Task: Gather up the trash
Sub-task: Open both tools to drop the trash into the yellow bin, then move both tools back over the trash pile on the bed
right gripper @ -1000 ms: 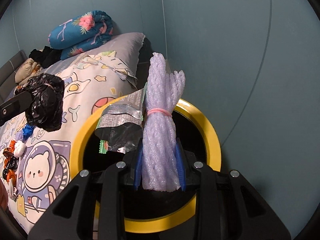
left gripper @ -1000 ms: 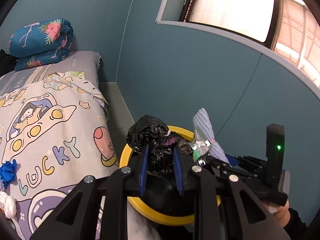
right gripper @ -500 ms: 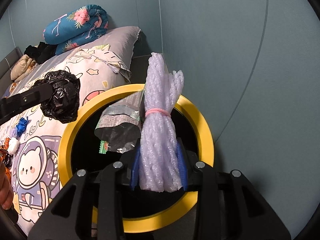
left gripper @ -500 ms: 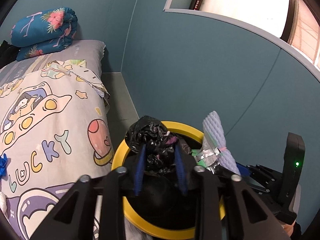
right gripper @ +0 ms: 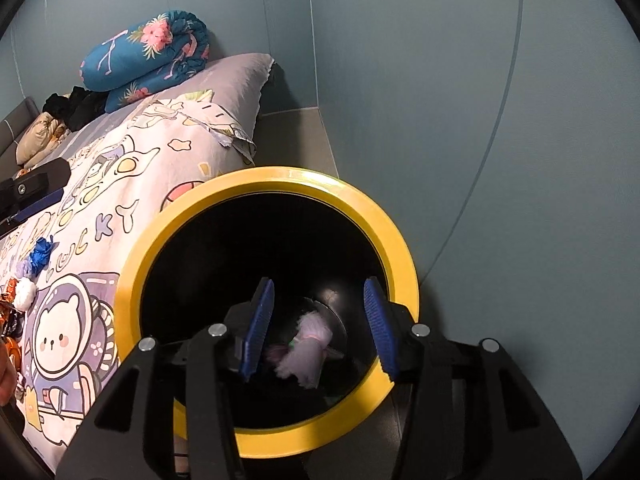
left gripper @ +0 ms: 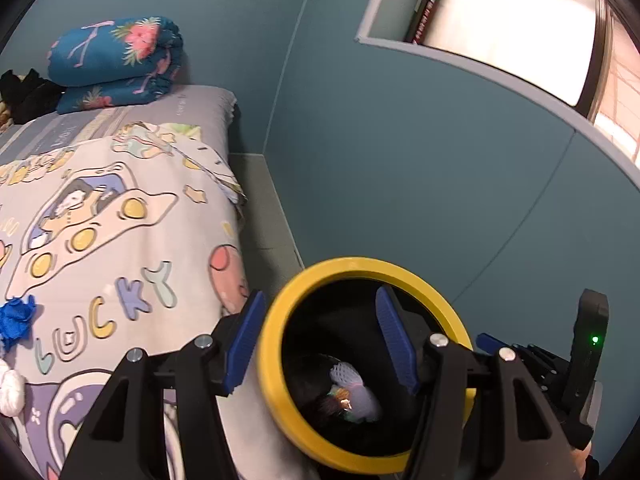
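A black bin with a yellow rim (left gripper: 352, 266) (right gripper: 256, 178) stands on the floor between the bed and the blue wall. My left gripper (left gripper: 320, 340) is open and empty above the bin's left rim. My right gripper (right gripper: 318, 326) is open and empty over the bin's mouth. A purple foam net bundle (right gripper: 306, 354) (left gripper: 354, 388) lies at the bin's bottom with a foil wrapper (left gripper: 338, 400). The black bag is lost in the dark inside. More trash lies on the bed: a blue scrap (left gripper: 16, 318) (right gripper: 40, 254) and a white wad (left gripper: 10, 392) (right gripper: 25, 294).
The bed with a cartoon duvet (left gripper: 100, 240) (right gripper: 120, 184) fills the left. A folded blue floral blanket (left gripper: 116, 60) (right gripper: 148, 52) lies on the pillow at the back. The blue wall (left gripper: 400, 160) is close on the right. A narrow floor strip (left gripper: 268, 220) runs between them.
Both grippers opened. The black bag fell from the left one and the purple foam bundle with the foil wrapper fell from the right one, all into the bin.
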The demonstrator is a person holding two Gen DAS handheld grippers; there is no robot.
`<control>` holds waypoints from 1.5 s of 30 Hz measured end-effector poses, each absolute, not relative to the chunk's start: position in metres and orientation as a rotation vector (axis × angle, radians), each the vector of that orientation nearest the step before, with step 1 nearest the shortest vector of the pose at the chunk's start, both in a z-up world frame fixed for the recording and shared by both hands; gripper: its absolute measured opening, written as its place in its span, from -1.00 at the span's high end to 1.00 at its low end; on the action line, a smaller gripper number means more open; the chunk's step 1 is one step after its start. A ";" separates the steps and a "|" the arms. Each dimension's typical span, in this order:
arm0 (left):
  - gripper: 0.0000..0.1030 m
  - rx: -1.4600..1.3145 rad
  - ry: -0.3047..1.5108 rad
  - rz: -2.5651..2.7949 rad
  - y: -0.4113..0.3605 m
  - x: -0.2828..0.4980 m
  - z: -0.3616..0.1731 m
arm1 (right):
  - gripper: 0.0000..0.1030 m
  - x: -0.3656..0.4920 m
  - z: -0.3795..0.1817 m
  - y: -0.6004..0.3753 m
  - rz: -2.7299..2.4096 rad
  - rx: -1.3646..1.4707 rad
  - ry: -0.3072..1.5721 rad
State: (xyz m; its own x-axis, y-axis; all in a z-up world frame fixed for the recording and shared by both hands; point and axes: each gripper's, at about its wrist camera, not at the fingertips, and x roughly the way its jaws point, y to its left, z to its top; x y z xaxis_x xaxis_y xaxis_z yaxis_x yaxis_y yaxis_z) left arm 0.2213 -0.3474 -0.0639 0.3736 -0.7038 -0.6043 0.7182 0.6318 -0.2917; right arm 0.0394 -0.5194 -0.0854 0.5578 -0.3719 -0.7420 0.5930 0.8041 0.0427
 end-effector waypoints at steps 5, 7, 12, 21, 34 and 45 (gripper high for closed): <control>-0.07 -0.009 0.746 -0.863 -0.313 0.236 -0.056 | 0.14 0.042 -0.071 -0.501 -0.556 0.279 0.758; -0.07 -0.019 0.734 -0.837 -0.296 0.243 -0.050 | 0.14 0.046 -0.063 -0.491 -0.539 0.263 0.739; -0.07 -0.043 0.705 -0.764 -0.250 0.260 -0.038 | 0.14 0.063 -0.046 -0.458 -0.482 0.215 0.705; -0.07 -0.048 0.654 -0.609 -0.155 0.277 -0.022 | 0.14 0.098 -0.029 -0.381 -0.317 0.162 0.668; -0.17 -0.039 0.654 -0.388 -0.011 0.280 -0.039 | 0.12 0.132 -0.037 -0.248 0.025 0.086 0.660; -0.38 -0.076 0.718 -0.272 0.080 0.265 -0.091 | -0.08 0.133 -0.073 -0.147 0.287 0.067 0.746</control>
State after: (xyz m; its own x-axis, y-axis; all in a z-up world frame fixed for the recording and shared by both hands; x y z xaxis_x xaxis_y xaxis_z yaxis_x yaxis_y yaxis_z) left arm 0.2654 0.0798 -0.0908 0.7198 -0.2718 -0.6388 0.2200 0.9620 -0.1615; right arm 0.1330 -0.1469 -0.0727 0.6972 0.2808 -0.6595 -0.2334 0.9589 0.1616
